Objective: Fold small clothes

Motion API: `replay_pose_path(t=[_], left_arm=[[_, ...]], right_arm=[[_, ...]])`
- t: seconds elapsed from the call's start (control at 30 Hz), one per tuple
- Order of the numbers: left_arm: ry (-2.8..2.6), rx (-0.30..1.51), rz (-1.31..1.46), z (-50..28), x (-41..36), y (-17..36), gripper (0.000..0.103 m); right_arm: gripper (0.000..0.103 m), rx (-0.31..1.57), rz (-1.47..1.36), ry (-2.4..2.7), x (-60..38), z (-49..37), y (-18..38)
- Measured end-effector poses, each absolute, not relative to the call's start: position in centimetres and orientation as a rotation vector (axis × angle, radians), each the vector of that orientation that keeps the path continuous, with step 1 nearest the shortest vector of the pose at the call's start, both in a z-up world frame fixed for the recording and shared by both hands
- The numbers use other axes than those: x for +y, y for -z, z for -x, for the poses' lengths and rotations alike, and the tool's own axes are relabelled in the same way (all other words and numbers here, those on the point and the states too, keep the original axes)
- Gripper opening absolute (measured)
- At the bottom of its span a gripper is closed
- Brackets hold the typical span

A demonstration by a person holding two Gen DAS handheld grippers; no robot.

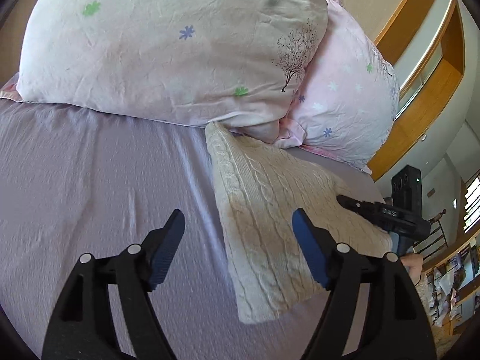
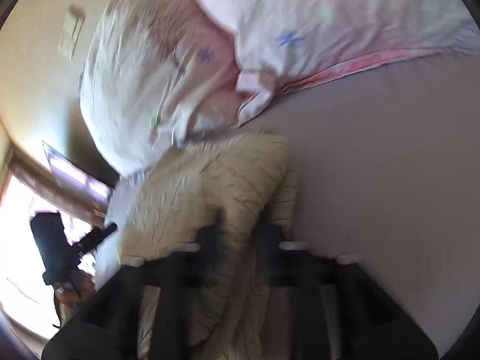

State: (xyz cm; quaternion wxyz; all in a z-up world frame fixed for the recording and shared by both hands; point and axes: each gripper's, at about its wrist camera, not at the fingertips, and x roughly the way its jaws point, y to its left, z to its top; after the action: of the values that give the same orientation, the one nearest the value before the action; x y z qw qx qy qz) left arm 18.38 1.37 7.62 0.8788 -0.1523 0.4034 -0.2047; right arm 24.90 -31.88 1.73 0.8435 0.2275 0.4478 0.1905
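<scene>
The cream cable-knit sweater (image 1: 270,225) is lying folded into a rectangle on the lilac bedsheet (image 1: 90,180), its far end tucked against the two pale pink flower-print pillows (image 1: 168,51), so I'd guess it's parked there as a finished piece. My left gripper (image 1: 238,225) hangs spread wide over the sweater's left edge, holding nothing. The left view shows the right gripper (image 1: 345,201) reaching in from the right edge. The right wrist view is badly blurred: knit bunches up between its fingers, but pinched or loose, I can't tell.
</scene>
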Motion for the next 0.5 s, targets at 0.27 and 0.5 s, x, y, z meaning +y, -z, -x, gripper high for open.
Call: replay_pose_path(t=[0.27,0.5], left_arm=[[0.31,0.774,0.132,-12.1,-0.5,-6.3,0.101],[0.167,0.823,-0.055,-9.2,-3.8,-3.9,0.101]], right_arm=[[0.014,0.803,-0.362,-0.205,-33.1,-22.9,-4.3],[0.102,0.61,-0.216,-0.158,-33.3,-11.7,-8.7]])
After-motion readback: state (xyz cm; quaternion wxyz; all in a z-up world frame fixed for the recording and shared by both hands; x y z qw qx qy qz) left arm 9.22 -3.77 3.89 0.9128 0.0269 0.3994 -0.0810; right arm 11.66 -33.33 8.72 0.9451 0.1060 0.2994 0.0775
